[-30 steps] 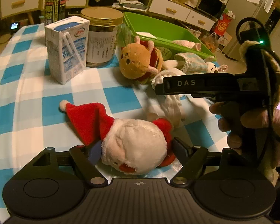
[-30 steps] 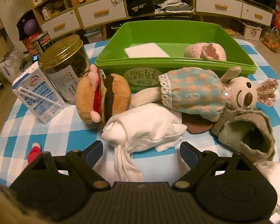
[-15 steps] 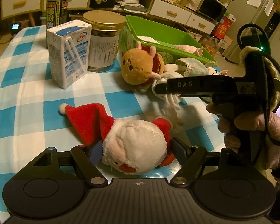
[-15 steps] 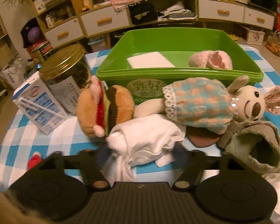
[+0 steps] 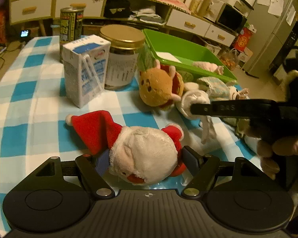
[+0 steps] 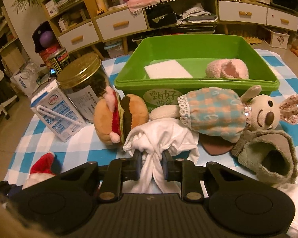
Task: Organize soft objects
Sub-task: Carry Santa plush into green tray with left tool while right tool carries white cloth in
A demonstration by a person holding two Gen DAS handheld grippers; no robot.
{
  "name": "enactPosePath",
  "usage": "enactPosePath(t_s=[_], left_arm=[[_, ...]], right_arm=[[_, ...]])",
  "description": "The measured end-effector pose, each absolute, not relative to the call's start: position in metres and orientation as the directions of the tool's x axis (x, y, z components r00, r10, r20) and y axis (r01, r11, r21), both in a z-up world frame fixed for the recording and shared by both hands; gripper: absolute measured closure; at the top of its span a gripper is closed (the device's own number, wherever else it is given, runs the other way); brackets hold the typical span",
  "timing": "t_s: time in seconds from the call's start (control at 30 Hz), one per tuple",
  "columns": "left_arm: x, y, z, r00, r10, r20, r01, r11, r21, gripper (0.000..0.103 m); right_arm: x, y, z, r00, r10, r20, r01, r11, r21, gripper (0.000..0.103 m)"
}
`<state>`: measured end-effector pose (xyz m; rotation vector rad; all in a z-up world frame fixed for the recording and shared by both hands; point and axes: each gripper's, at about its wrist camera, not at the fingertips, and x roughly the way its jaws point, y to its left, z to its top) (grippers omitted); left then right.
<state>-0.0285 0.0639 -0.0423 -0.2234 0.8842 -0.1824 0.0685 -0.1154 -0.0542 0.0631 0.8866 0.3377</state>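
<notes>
My left gripper (image 5: 143, 158) is shut on a Santa plush (image 5: 143, 150) with a red hat, low over the checked tablecloth. My right gripper (image 6: 150, 158) is shut on a white cloth (image 6: 164, 136) and holds it bunched just above the table; it also shows in the left wrist view (image 5: 196, 101). Behind the cloth lie a burger plush (image 6: 117, 119), a mouse doll in a checked dress (image 6: 218, 113) and a grey slipper (image 6: 268, 150). The green bin (image 6: 188, 87) behind them holds a white pad (image 6: 166, 71) and a pink slipper (image 6: 226, 71).
A milk carton (image 5: 85, 73), a gold-lidded jar (image 5: 121, 55) and a tin can (image 5: 69, 27) stand at the table's back left. Drawers and shelves line the room behind. More white fabric (image 6: 296, 204) lies at the right edge.
My right gripper has closed on the white cloth, bunched it and lifted it slightly. My left gripper has kept its hold on the Santa plush and risen a little.
</notes>
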Motion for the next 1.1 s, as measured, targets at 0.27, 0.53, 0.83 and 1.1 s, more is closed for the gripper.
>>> enactPosePath(t_s=[0.27, 0.53, 0.83, 1.1], left_arm=[[-0.021, 0.065, -0.027, 0.662, -0.239, -0.71, 0.052, 0.96, -0.275, 0.029], [-0.01, 0.063, -0.012, 0.699, -0.232, -0.676, 0.034, 0.956, -0.293, 0.029], [0.007, 0.057, 0.01, 0.746, -0.226, -0.627, 0.016, 0.946, -0.323, 0.029], [0.028, 0.04, 0.029, 0.796, -0.217, -0.565, 0.008, 0.937, -0.349, 0.029]], right_arm=[[0.061, -0.126, -0.034, 0.579, 0.354, -0.735, -0.237, 0.935, 0.263, 0.103], [0.057, -0.142, -0.014, 0.581, 0.408, -0.704, -0.198, 0.91, 0.364, 0.103], [0.057, -0.161, 0.02, 0.644, 0.457, -0.613, -0.184, 0.871, 0.456, 0.103], [0.067, -0.176, 0.049, 0.728, 0.448, -0.518, -0.159, 0.846, 0.509, 0.103]])
